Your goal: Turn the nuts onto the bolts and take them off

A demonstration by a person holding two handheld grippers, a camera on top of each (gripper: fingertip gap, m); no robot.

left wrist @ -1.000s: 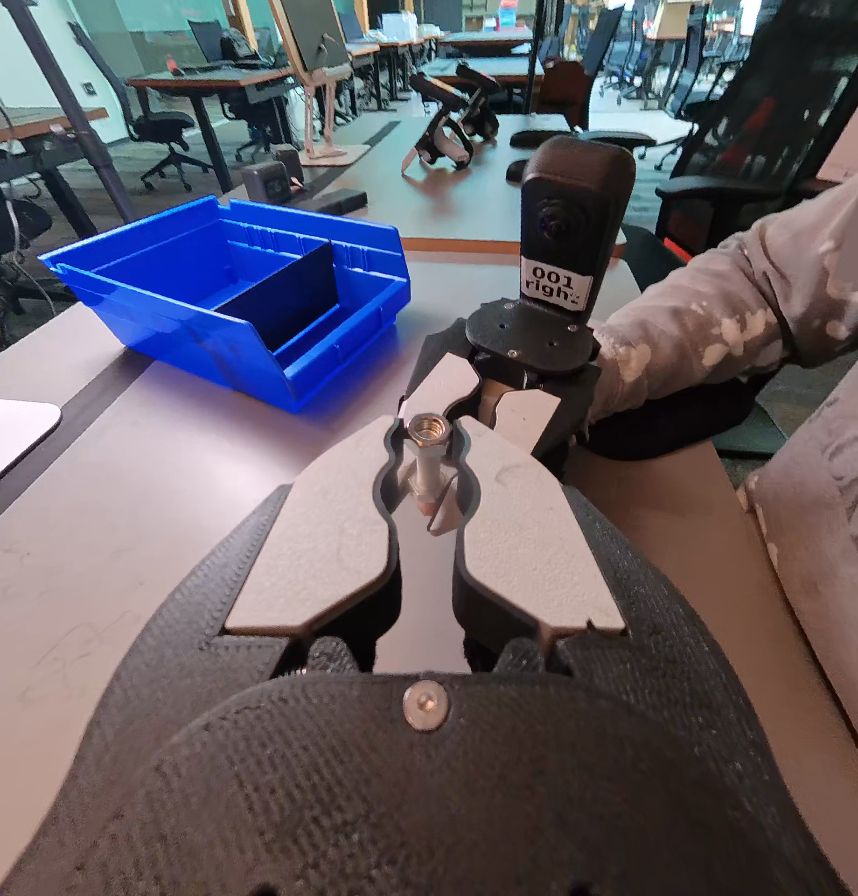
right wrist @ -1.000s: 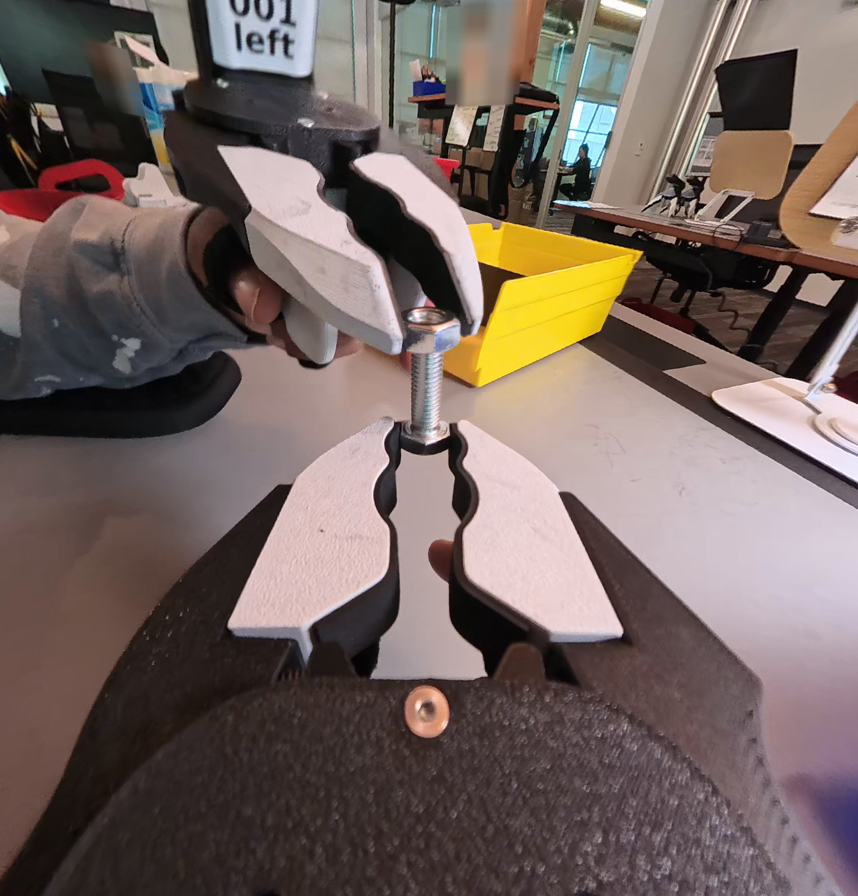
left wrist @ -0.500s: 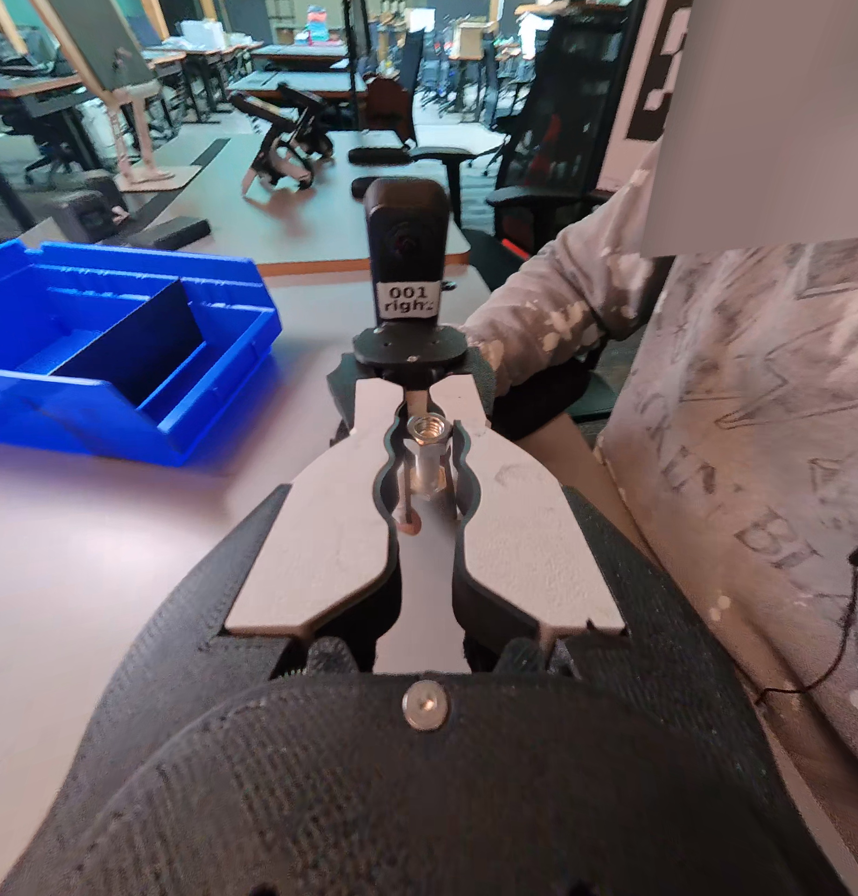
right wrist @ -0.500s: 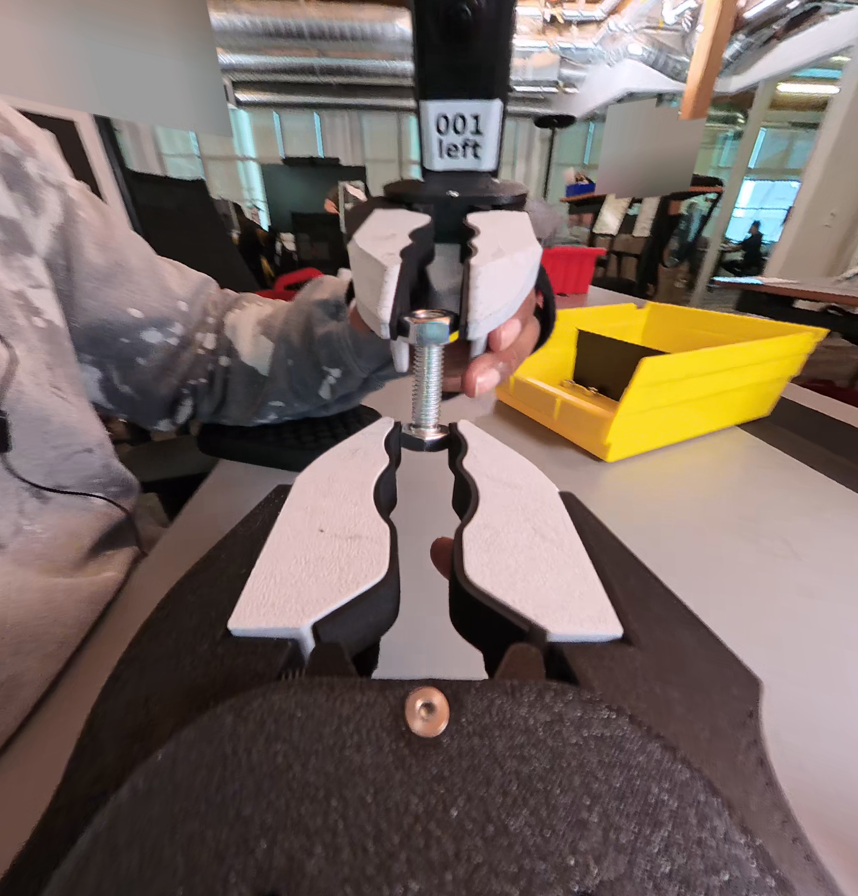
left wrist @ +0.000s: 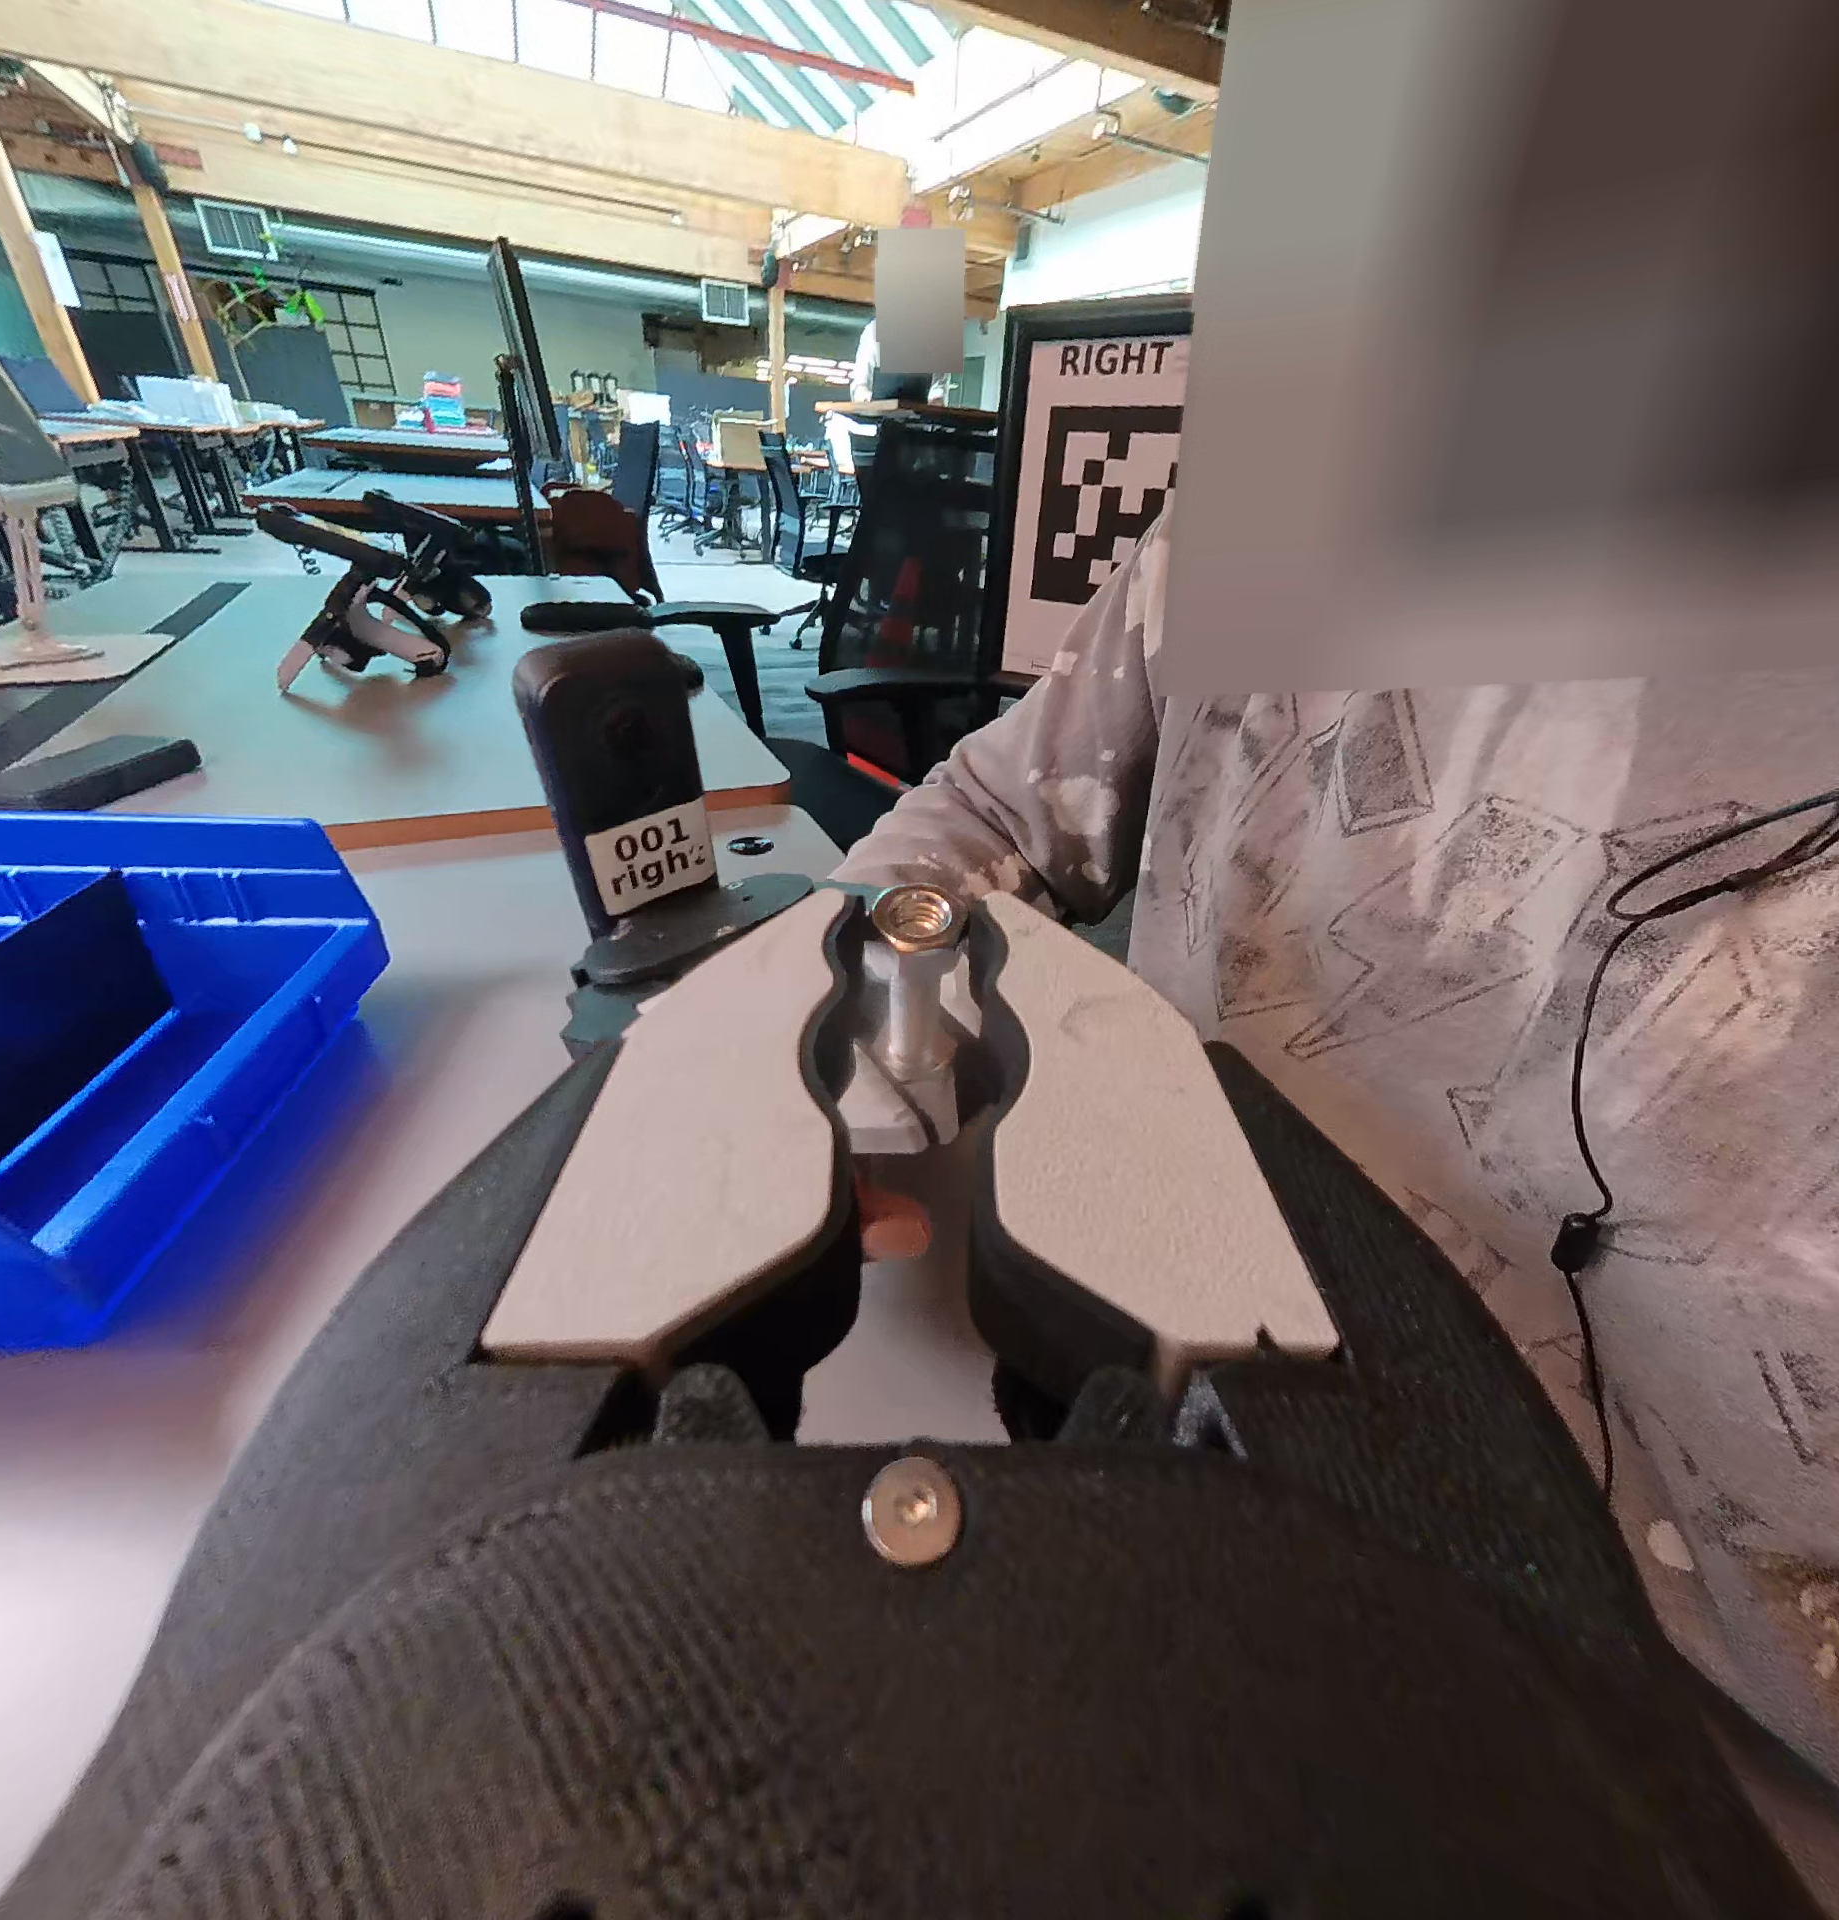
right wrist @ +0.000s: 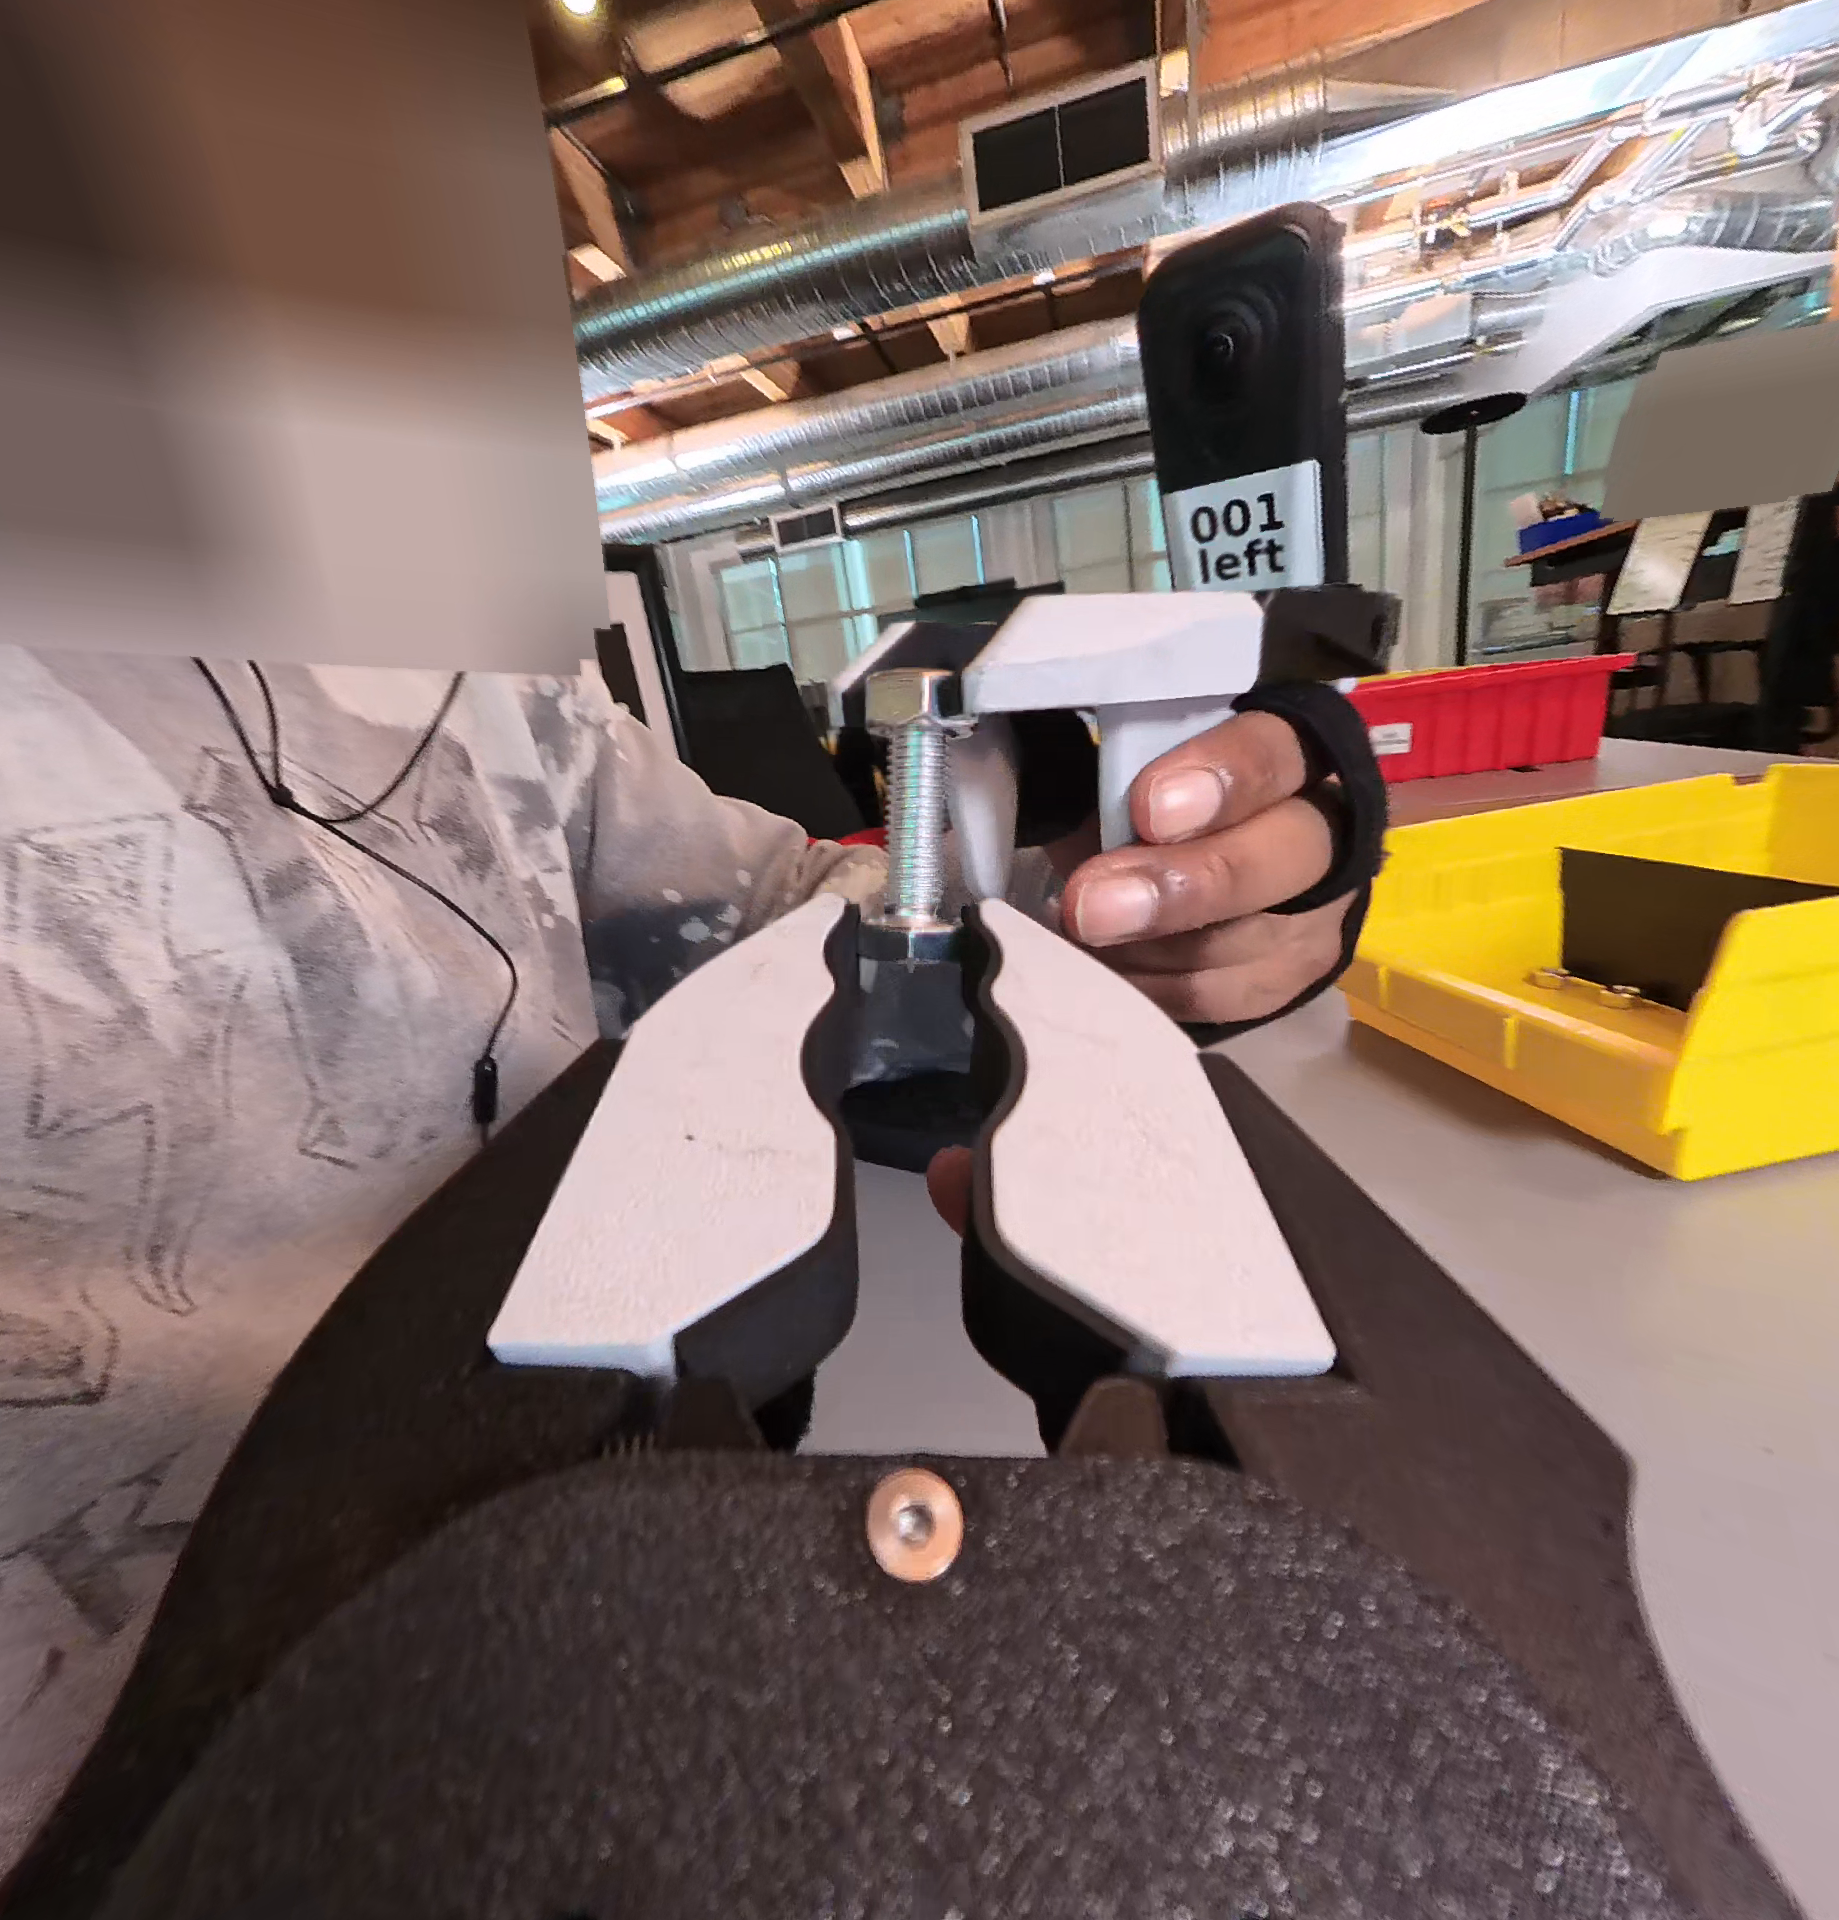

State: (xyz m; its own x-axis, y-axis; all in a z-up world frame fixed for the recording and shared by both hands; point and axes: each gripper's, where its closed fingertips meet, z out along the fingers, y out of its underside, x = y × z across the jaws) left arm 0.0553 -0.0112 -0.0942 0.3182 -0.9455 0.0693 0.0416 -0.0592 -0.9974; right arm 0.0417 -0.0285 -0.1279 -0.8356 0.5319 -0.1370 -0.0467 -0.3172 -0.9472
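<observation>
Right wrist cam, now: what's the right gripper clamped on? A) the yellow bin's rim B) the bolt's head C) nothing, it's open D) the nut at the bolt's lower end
D: the right gripper pinches the nut, while the left gripper holds the bolt by its head.

Open-plan workshop office: rows of desks [left wrist: 406, 488], office chairs [left wrist: 894, 582], exposed ceiling ducts [right wrist: 894, 249], timber beams [left wrist: 458, 145].

1. A blue bin [left wrist: 167, 1039] with a dark divider sits on the grey tabletop [left wrist: 458, 914].
2. A yellow bin [right wrist: 1621, 987] rests on that tabletop.
3. A red bin [right wrist: 1486, 717] stands farther back.
</observation>
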